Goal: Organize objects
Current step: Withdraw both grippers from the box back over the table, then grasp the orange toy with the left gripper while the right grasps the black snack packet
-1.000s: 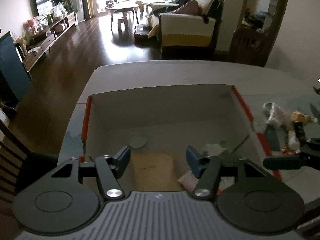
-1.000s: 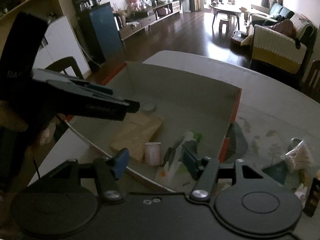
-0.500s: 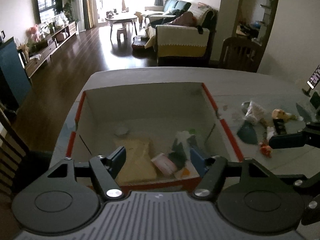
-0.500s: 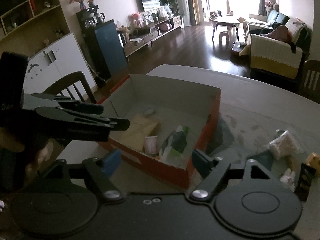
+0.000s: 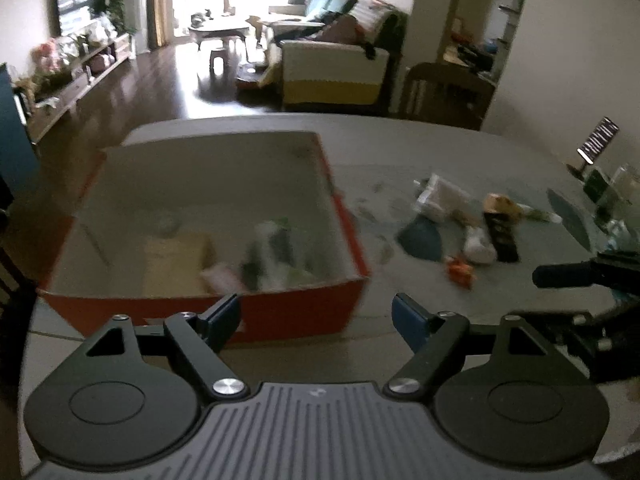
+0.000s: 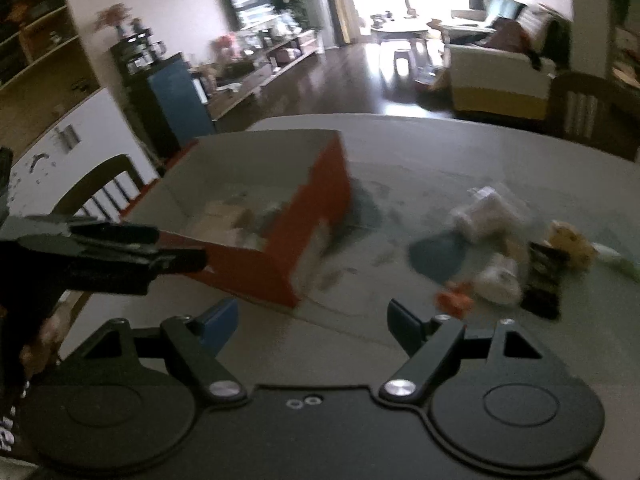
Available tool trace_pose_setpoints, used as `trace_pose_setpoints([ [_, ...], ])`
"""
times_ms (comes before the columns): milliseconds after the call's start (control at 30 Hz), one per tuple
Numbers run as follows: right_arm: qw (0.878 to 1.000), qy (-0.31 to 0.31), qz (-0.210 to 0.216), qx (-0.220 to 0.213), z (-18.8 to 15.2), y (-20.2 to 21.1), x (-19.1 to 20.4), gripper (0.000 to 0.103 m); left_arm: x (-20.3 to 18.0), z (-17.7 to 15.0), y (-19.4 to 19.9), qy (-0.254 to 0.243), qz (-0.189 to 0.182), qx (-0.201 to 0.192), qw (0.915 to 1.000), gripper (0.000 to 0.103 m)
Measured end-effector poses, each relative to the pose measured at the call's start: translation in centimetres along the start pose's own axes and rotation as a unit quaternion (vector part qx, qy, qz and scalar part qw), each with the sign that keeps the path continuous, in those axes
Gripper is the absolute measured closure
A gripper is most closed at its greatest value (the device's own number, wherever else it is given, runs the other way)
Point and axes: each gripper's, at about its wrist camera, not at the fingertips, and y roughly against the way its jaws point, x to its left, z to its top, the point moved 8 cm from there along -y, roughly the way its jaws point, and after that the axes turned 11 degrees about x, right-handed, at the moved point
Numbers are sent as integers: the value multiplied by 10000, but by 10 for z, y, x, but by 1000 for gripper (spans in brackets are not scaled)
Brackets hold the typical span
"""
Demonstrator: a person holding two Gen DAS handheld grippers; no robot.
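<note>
Both views were blurred, so the contents of the one red box (image 5: 304, 312) were hard to make out: a tan packet (image 5: 176, 256) and some pale wrappers could be told. No writing could be read. On the table (image 5: 400, 148), right of the box, a loose heap was seen: a clear bag (image 5: 438, 196), a black packet (image 5: 500, 236), an orange scrap (image 5: 460, 270). The left gripper (image 5: 316, 316) and the right gripper (image 6: 312, 318) were both held wide apart, nothing between the fingers.
</note>
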Motion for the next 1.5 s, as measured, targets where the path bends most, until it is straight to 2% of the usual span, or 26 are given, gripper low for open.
trace_pose_setpoints([
  [400,9972,-499,-553,-39,-15,12,-95,21,-92,-8,-43,-545,-289,127,9980,20],
  [433,9967,-540,-598,-30,-16,12,-103,21,-97,-7,-48,-549,-301,142,9979,18],
  [500,9958,-622,-666,-19,-16,12,-120,21,-107,-5,-58,-558,-341,161,9977,8],
  [567,9949,-691,-736,-5,-14,11,-134,21,-116,-3,-67,-538,-404,179,9976,4],
  [733,9919,-867,-930,8,-3,2,-170,21,-137,4,-96,-660,-426,273,9965,1],
  [833,9897,-1025,-1000,34,3,-7,-190,21,-148,9,-112,-830,-337,160,9958,1],
  [967,9872,-1172,-1080,-7,9,-18,-208,21,-158,14,-133,-975,-323,145,9946,1],
  [1200,9847,-1339,-1086,244,17,-48,-226,21,-163,26,-161,-991,-125,124,9949,1],
  [1500,9803,-1568,-1097,498,24,-82,-238,22,-171,34,-192,-1109,-134,205,9935,1],
])
